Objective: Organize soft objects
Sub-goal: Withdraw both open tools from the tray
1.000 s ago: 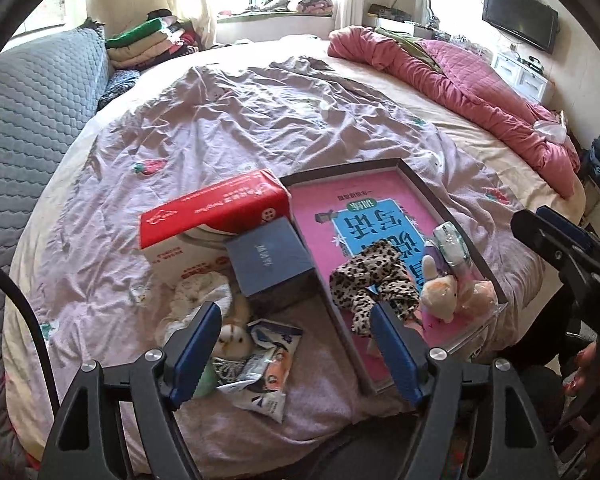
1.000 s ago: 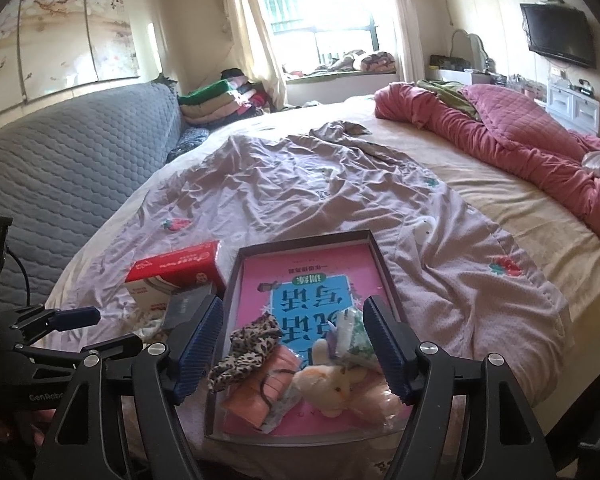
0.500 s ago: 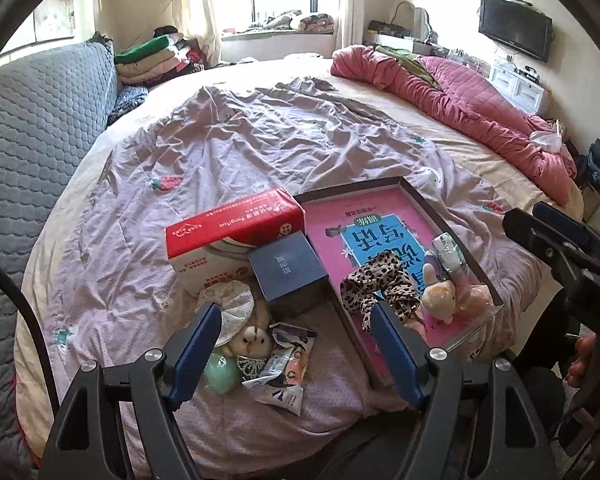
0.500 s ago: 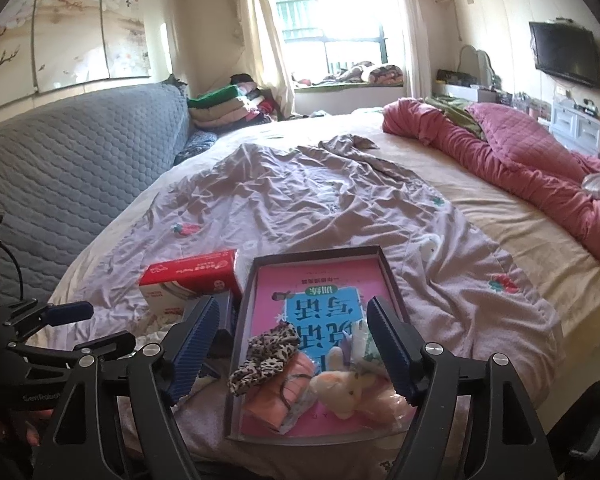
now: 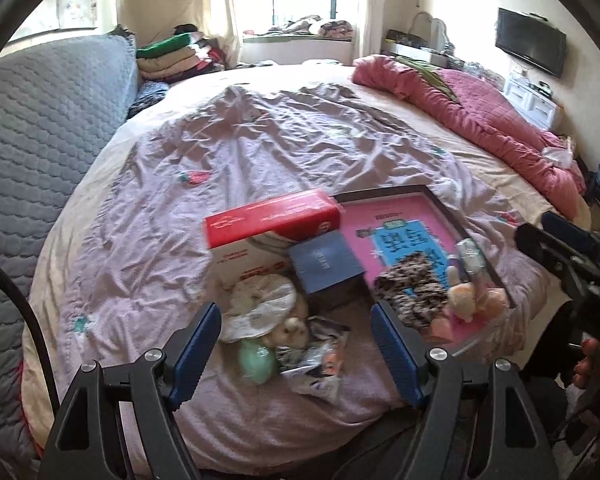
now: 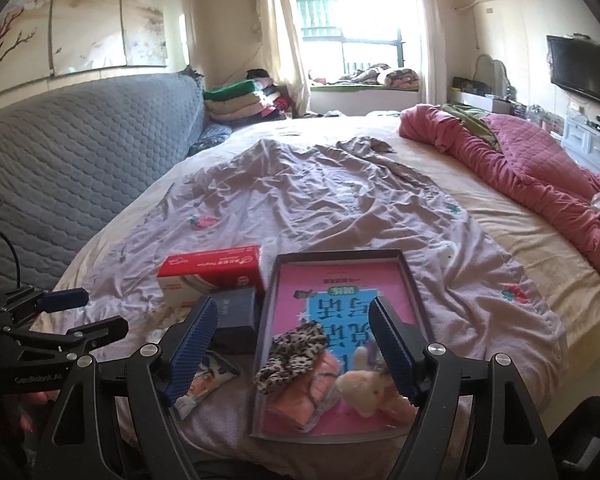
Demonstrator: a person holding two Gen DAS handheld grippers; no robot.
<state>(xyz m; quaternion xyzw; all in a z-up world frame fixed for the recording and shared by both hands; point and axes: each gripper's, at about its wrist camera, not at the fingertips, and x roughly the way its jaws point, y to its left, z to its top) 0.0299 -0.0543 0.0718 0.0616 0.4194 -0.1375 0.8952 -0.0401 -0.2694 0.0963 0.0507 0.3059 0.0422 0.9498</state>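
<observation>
A dark-rimmed tray with a pink printed bottom lies on the bed. In it are a leopard-print cloth, a pink soft item and a plush bunny. My right gripper hangs open above the tray's near end, its jaws widening, nothing between them. Left of the tray lie a white round cloth, a small plush, a green soft thing and packets. My left gripper is open above that pile, holding nothing.
A red tissue box and a dark blue box stand between the pile and the tray. A wrinkled lilac sheet covers the bed. A pink quilt lies at right, a grey padded headboard at left.
Both grippers have drawn back and risen, so the pile and tray look smaller and lower in the views. The right jaws have spread a little wider.
</observation>
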